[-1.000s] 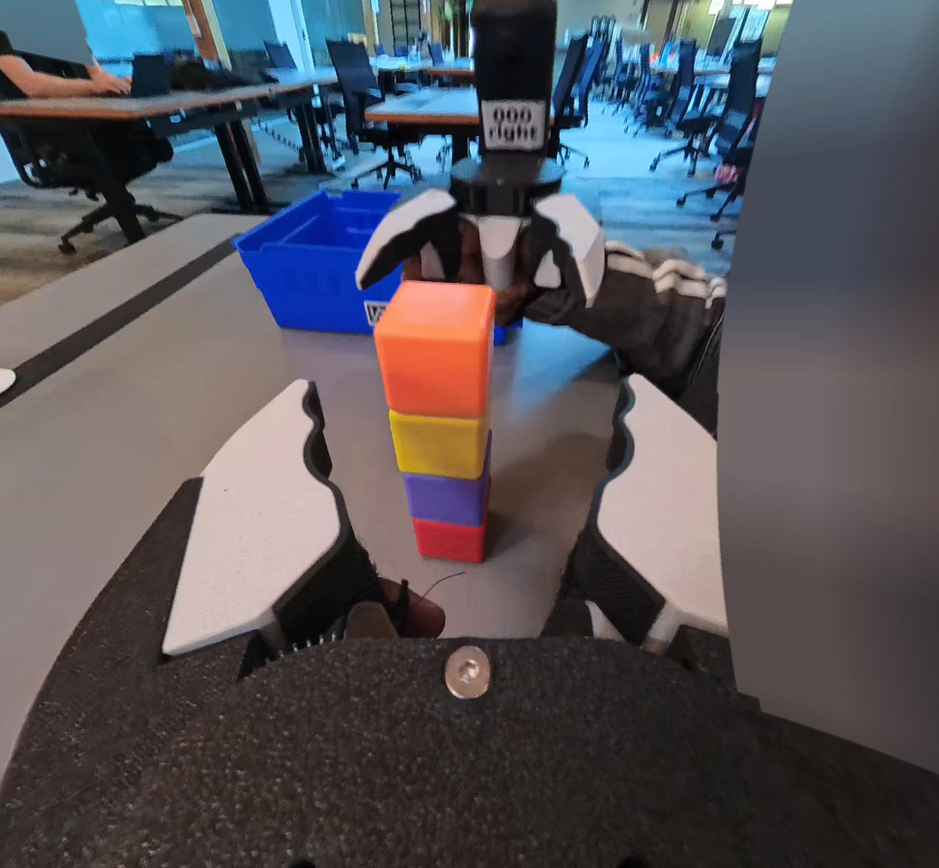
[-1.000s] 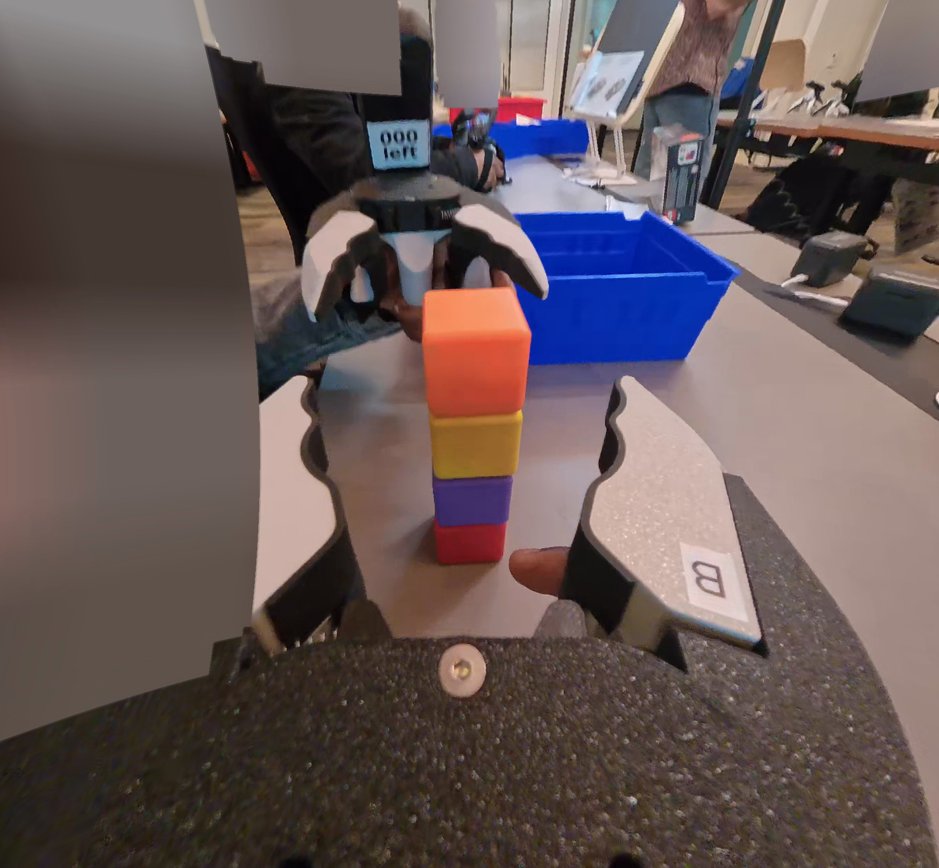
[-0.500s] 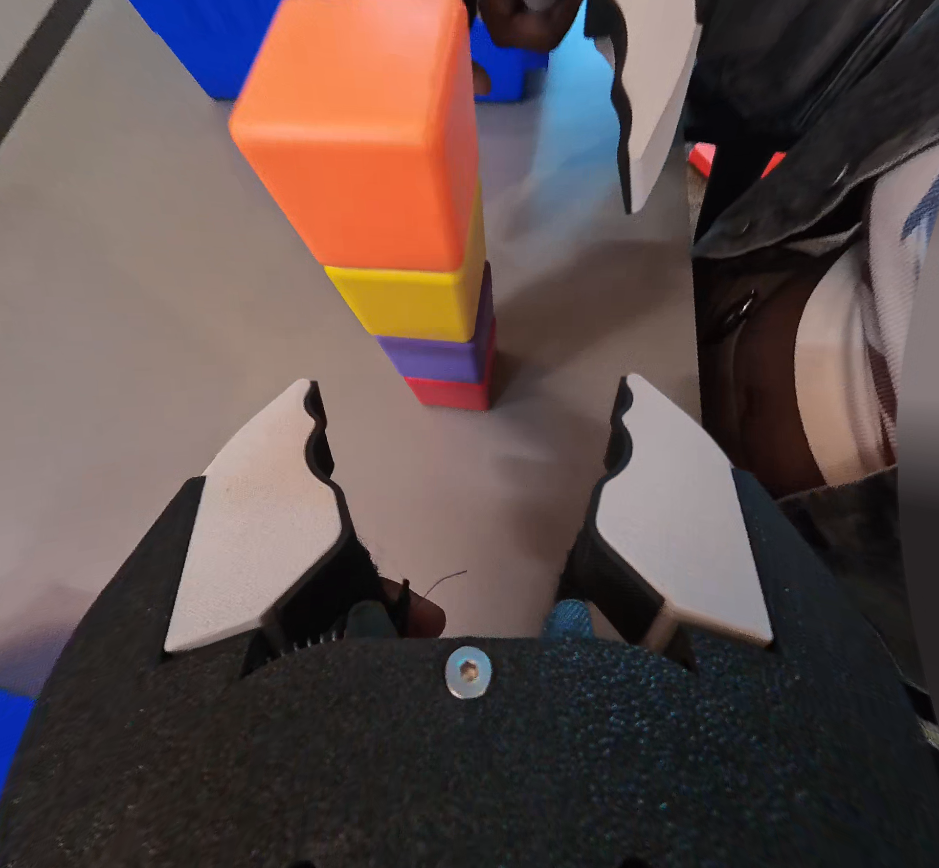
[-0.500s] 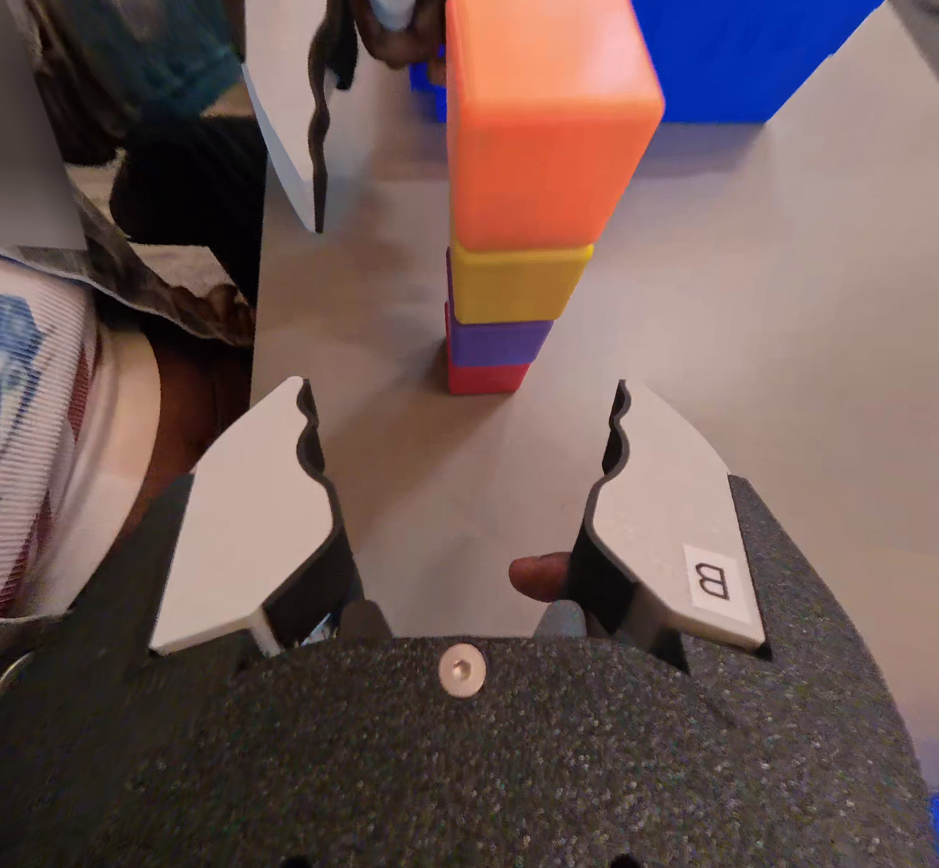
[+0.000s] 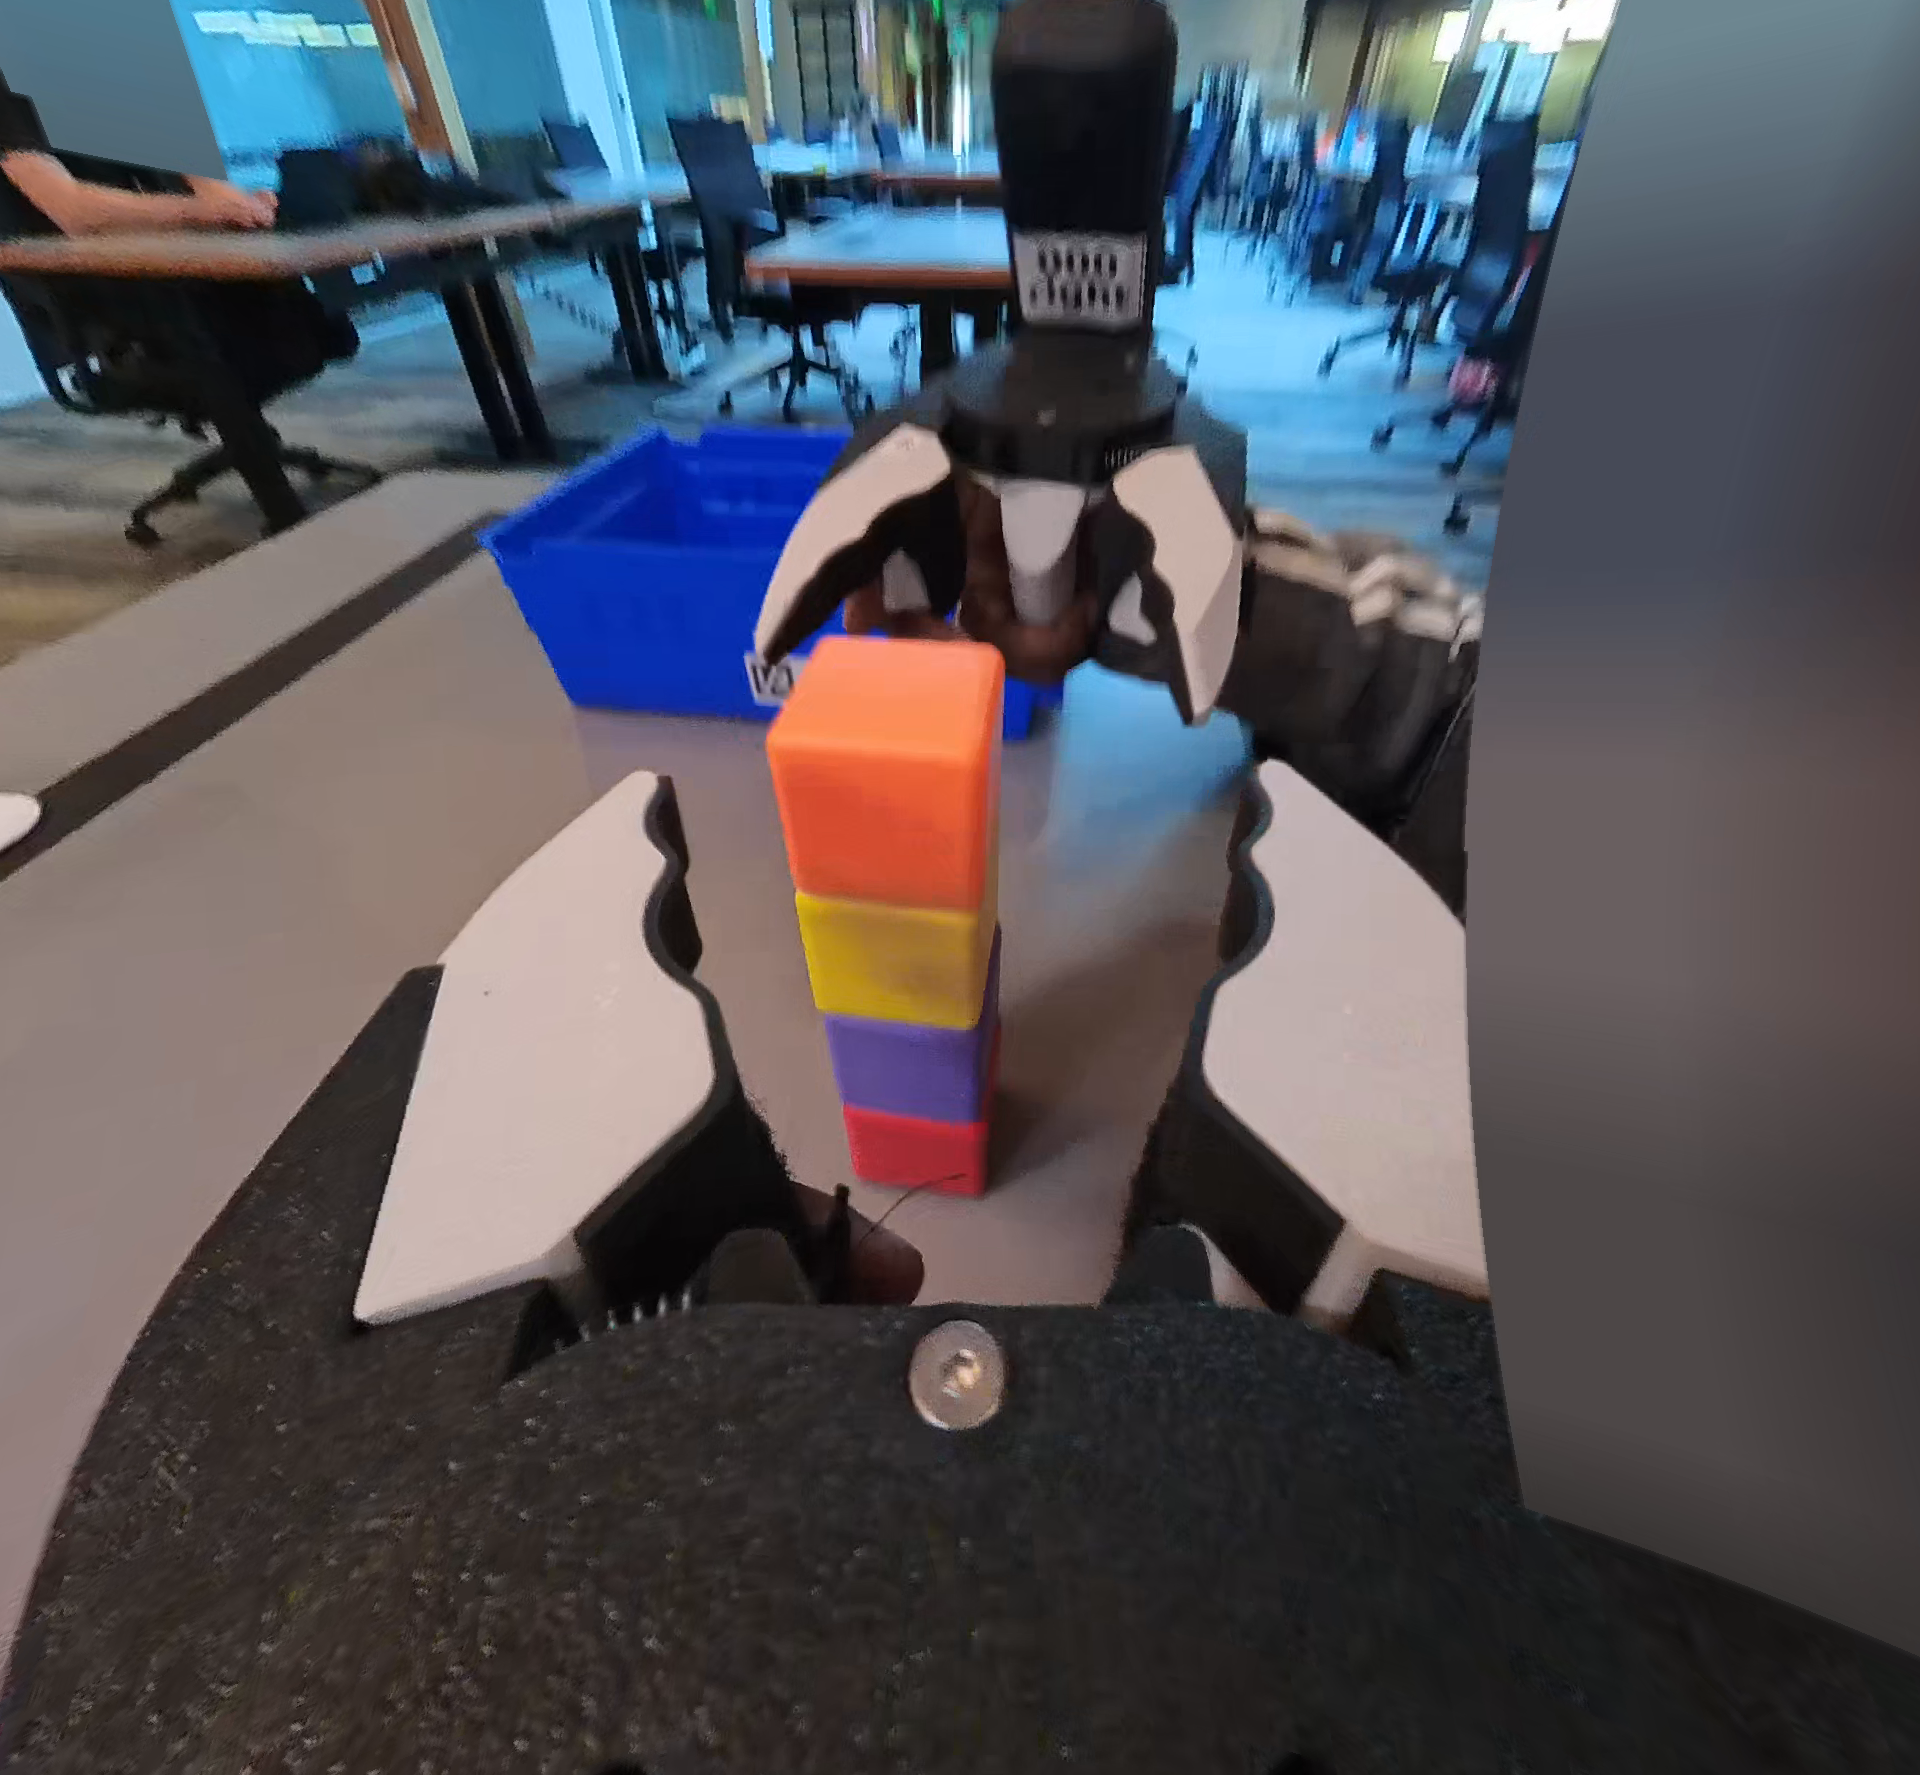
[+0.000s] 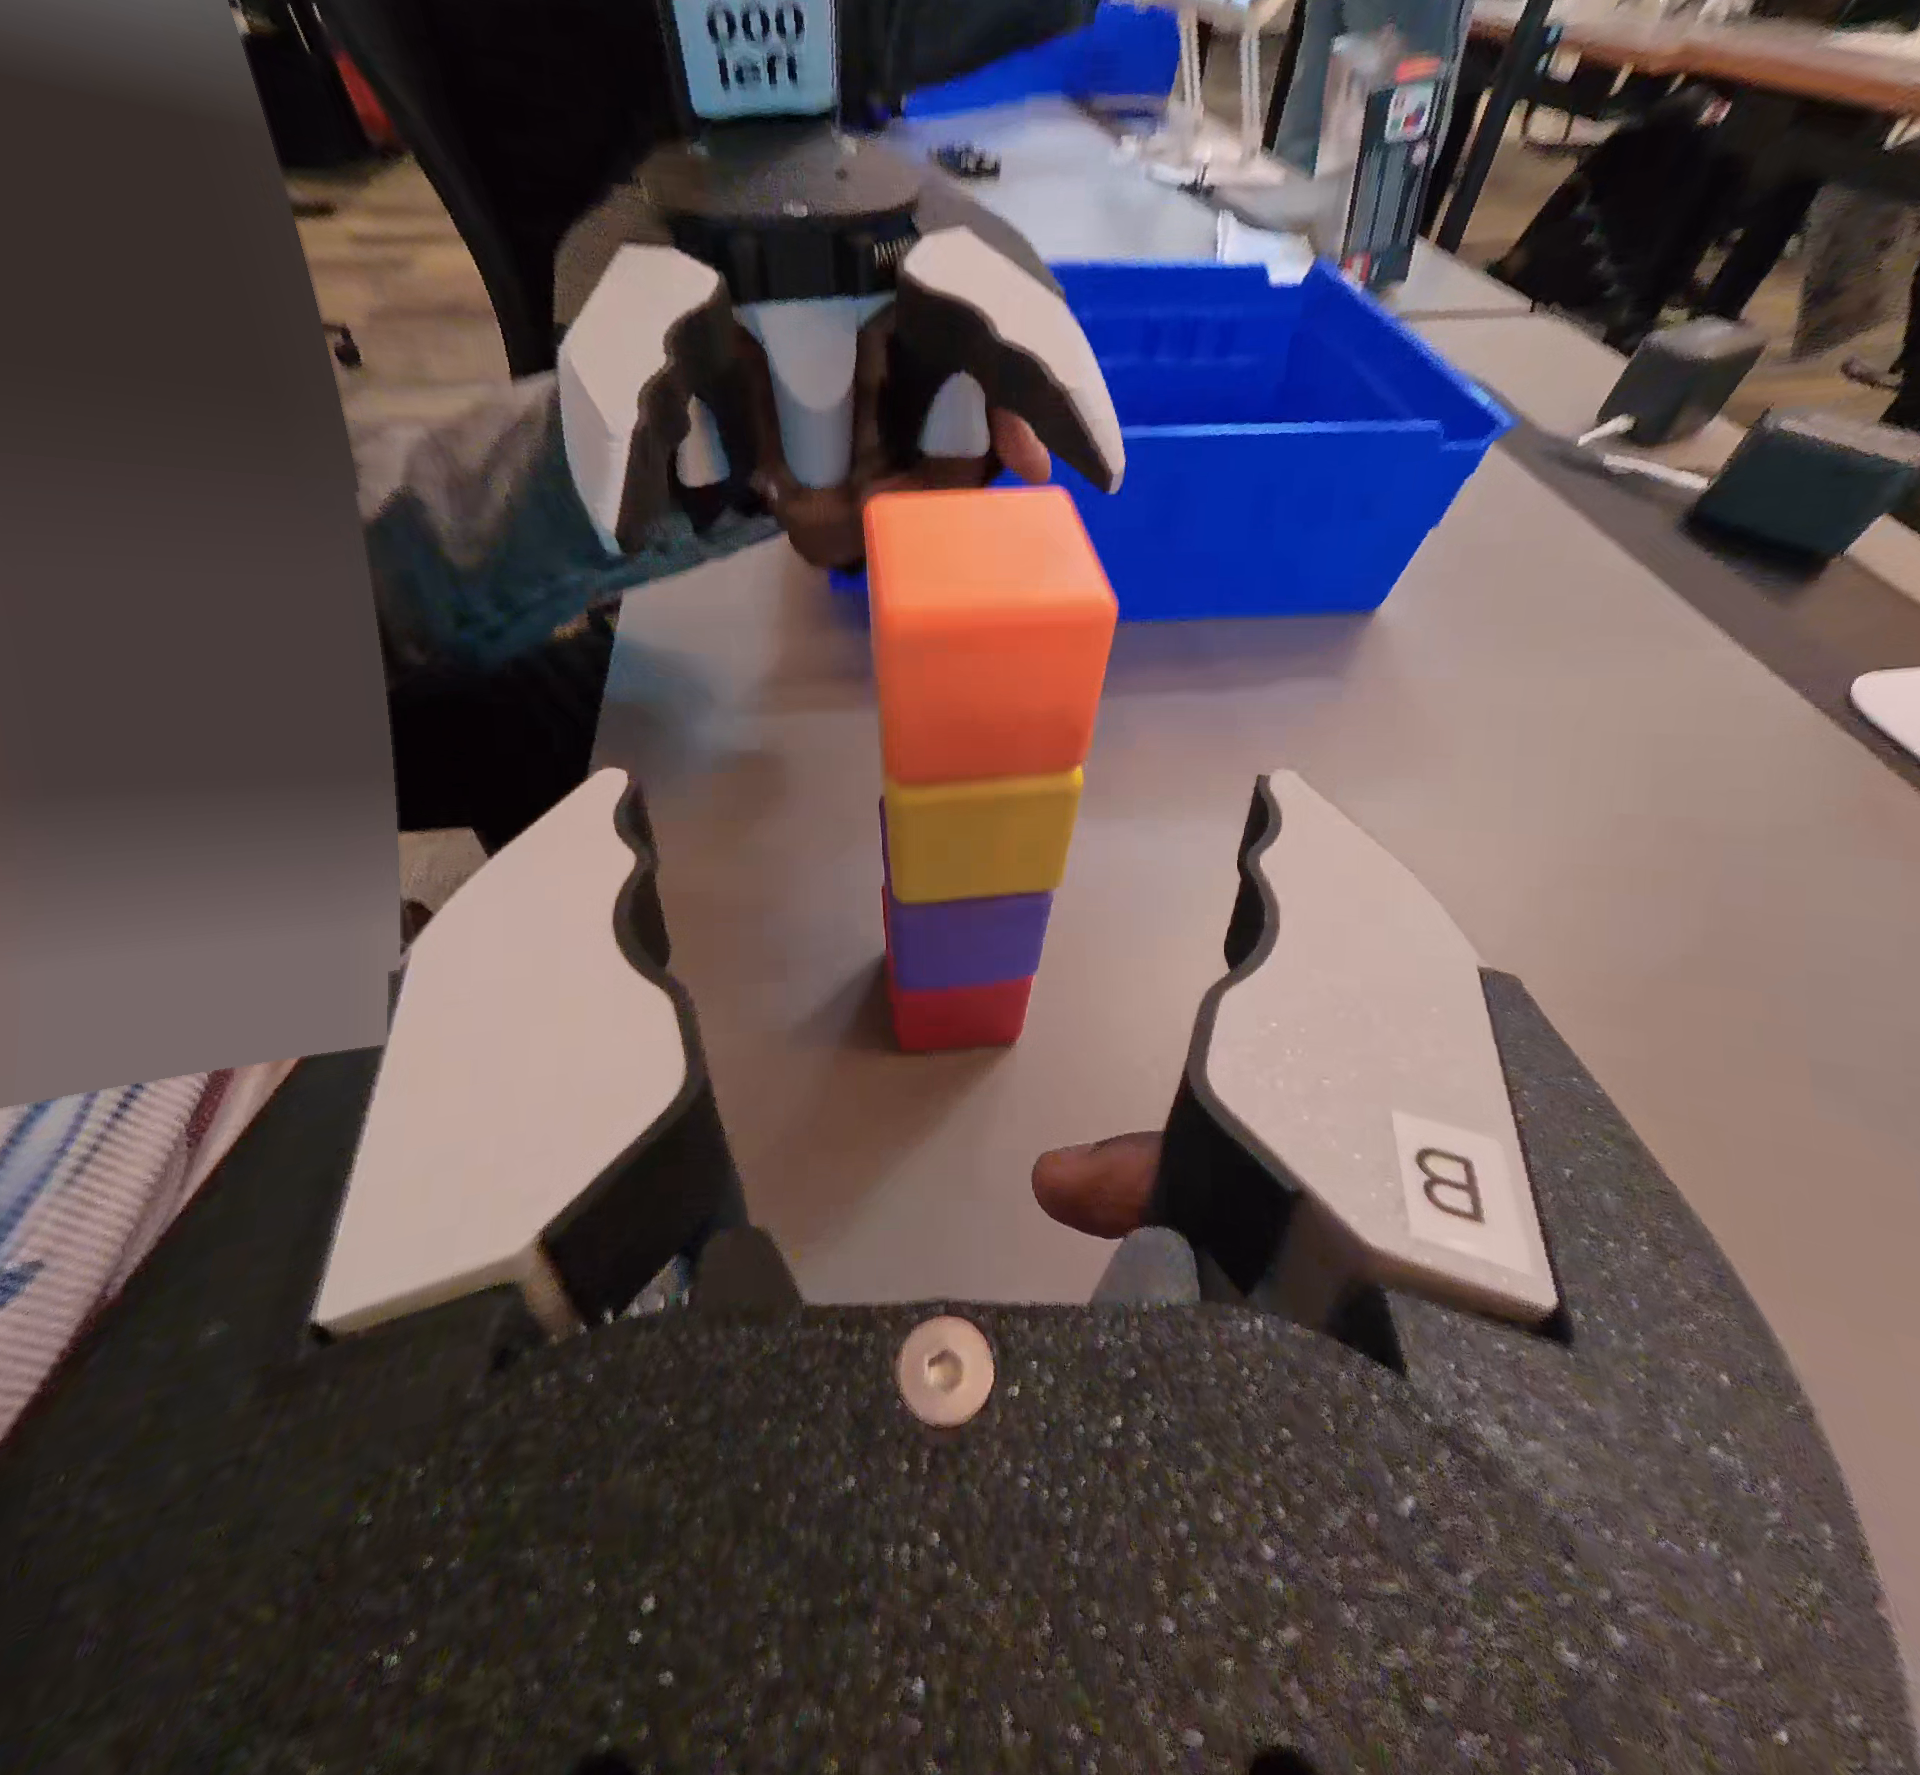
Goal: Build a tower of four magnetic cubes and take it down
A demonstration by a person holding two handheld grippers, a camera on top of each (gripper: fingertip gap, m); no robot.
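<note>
Magnetic cubes stand as a finished four-high tower (image 6: 971, 769) on a grey table (image 6: 1455, 790): red cube (image 6: 961, 1013) at the bottom, then purple cube (image 6: 968, 936), yellow cube (image 6: 977, 832) and orange cube (image 6: 987, 634) on top. A blue bin (image 6: 1278, 478) sits on the table just behind it. Both hand-held grippers face each other across the tower. The left gripper (image 5: 956, 863) has its jaws spread wide with nothing in them; the tower stands ahead of its fingertips, clear of both pads. The right gripper (image 6: 940, 852) is likewise wide open and empty, the stack in front of its gap and untouched. Judging by this, building is done and take-down has not begun. The next move likely calls for one gripper to come in level with the orange cube and close on its sides, while the other steadies the cubes beneath, since the magnets may drag the lower cubes up or topple the stack
</note>
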